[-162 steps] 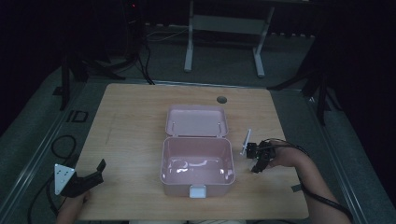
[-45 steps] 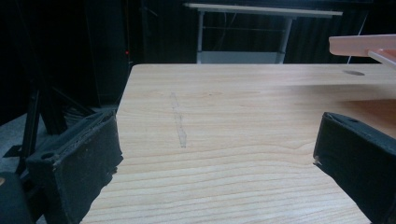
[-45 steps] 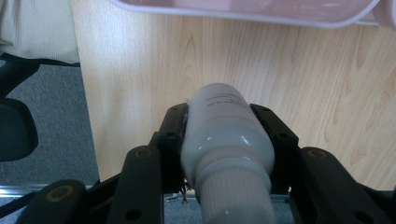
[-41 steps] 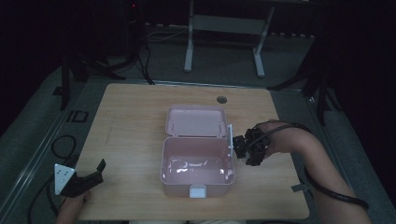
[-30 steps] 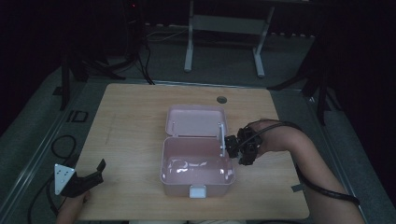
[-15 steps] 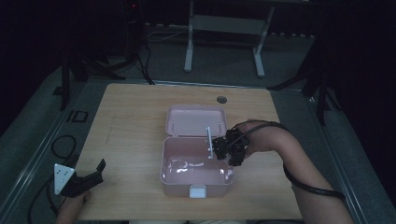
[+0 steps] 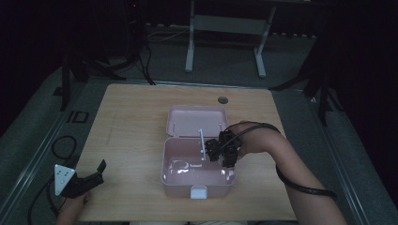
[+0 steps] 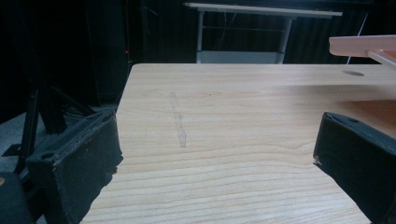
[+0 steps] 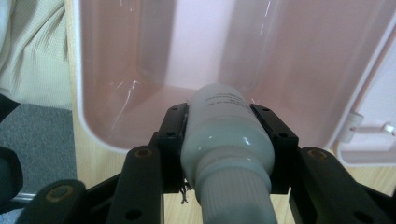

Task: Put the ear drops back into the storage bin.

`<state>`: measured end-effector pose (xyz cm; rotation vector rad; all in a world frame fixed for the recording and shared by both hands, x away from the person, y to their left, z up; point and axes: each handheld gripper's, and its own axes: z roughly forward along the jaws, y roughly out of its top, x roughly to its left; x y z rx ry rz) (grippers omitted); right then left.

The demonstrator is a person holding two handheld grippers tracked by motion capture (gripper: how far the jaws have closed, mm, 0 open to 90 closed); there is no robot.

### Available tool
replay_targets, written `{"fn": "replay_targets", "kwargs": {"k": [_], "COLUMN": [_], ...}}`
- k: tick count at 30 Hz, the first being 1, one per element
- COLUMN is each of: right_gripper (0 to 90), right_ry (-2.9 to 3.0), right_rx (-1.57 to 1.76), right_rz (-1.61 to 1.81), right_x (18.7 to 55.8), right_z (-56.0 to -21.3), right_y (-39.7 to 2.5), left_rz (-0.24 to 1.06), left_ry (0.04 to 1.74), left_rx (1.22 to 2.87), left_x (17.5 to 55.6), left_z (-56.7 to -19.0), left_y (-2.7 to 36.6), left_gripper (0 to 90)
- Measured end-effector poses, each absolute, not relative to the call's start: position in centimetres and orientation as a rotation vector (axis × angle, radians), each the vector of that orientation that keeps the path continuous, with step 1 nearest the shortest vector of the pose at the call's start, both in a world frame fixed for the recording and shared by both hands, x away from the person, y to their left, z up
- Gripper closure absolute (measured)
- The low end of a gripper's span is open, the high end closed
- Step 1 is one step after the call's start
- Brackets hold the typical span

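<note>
At the centre of the high view, the right tool pinches a white tube between its jaws and holds it over the open pink box, whose lid lies flat behind it on the tabletop. Faint grey print runs along the tube, too small to read. At lower left, the left tool rests with jaws spread wide.

A pale wooden tabletop with a round cable hole near its far edge; behind it a metal desk frame (white-legged) on grey carpet; dark surroundings.
</note>
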<state>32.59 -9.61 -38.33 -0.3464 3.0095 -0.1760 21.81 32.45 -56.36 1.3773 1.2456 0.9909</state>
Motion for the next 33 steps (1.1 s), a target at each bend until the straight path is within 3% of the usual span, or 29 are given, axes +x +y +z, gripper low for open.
{"fn": "replay_targets", "kwargs": {"k": [33], "right_gripper": [59.3], "right_ry": [3.121], "right_rx": [-0.328], "right_rz": [-0.256], "right_x": [32.7], "right_z": [-46.0], "right_y": [-8.3], "left_rz": [0.990], "left_ry": [1.249], "left_rx": [1.377], "left_x": [21.8], "left_z": [-56.4], "left_y": [32.4], "left_gripper": [1.0]}}
